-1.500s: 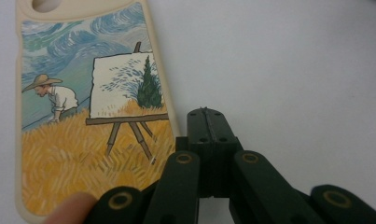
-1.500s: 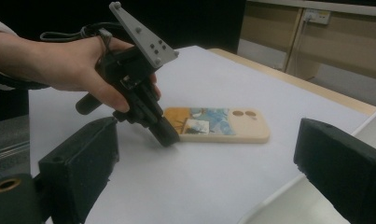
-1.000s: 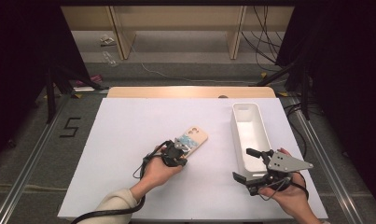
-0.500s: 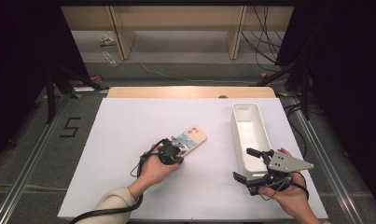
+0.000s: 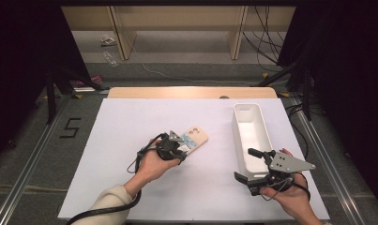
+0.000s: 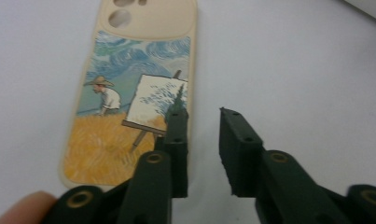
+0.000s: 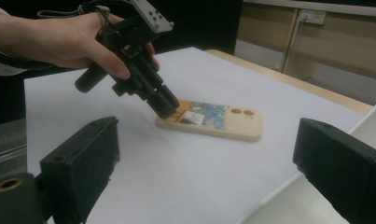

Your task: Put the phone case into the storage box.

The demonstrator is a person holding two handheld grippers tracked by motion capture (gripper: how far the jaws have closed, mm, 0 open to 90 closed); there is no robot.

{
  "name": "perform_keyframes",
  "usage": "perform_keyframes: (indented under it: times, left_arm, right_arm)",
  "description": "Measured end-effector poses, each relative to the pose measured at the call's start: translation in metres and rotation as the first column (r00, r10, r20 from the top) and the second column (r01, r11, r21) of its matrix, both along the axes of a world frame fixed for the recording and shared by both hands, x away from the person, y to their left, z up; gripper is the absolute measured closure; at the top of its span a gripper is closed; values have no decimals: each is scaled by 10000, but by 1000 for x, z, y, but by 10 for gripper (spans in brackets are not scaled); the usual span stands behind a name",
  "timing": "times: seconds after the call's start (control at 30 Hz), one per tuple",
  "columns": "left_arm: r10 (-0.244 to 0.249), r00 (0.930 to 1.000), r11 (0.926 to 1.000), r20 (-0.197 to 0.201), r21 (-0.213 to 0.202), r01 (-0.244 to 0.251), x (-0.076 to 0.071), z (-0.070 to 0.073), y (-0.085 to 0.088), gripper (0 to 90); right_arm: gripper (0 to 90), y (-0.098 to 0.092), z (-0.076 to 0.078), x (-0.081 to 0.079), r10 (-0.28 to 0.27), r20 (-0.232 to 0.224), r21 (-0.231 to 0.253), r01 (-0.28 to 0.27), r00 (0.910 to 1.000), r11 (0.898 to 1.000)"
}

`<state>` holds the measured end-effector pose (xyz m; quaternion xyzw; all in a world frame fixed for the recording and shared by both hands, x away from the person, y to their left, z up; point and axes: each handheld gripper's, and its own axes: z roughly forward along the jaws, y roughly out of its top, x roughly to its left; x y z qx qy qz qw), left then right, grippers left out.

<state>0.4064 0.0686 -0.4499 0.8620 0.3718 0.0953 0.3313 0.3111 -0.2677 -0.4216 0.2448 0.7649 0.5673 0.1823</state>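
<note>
- My left tongs (image 5: 181, 149) stood at the near end of the cream phone case with a painted picture of a painter at an easel in a wheat field (image 5: 192, 139), tips angled down at it.
- Their jaws had just been opening: in the left gripper view a narrow gap showed between them, nothing was in it, and one jaw stood over the case's lower right corner.
- The case (image 6: 134, 88) lay flat, picture side up, on the white counter (image 5: 130, 126), left of the white oblong plastic bin (image 5: 250, 136) and well apart from it.
- My right tongs (image 5: 245, 164) were spread wide, gripping nothing, at the near end of the bin.
- In the right gripper view, the case (image 7: 209, 120) lay between those jaws, farther off, with the left tongs (image 7: 164, 107) at its end.
</note>
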Motion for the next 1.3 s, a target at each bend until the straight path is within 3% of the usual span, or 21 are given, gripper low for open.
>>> perform_keyframes:
  times: [0.13,0.2,0.23,0.33,0.43,0.47,0.6,0.97,1.3]
  left_arm:
    - [181,9998,9998,110,-16,-181,6,6,3,497]
    - [213,9998,9995,2,220,-213,11,9,4,348]
    - [285,9996,9986,-8,449,-284,13,10,4,348]
    - [380,9993,9958,-54,839,-374,21,11,3,157]
    - [329,9994,9948,-130,964,-315,24,9,2,127]
    - [252,9994,9936,-229,1108,-225,26,9,2,43]
    - [364,9983,9882,-461,1503,-291,32,4,1,0]
    - [225,9957,9791,-896,2033,-39,40,-4,0,0]
    - [-103,9923,9778,-1238,2064,359,47,-8,1,0]
  right_arm:
    - [80,0,0,0,-14,0,1,14,10000,10000]
    - [80,0,0,1,-45,-40,25,45,10000,10000]
    - [80,0,0,1,-45,-40,25,45,10000,10000]
    - [80,0,0,1,-57,-47,44,57,10000,10000]
    - [80,0,0,1,-57,-52,53,58,10000,10000]
    - [80,0,0,1,-54,-53,53,54,10000,10000]
    - [80,0,0,1,-72,-45,64,72,10000,10000]
    - [80,-1,0,2,-100,-31,55,100,9999,9999]
    - [80,-1,-1,2,-101,-45,73,101,9999,9999]
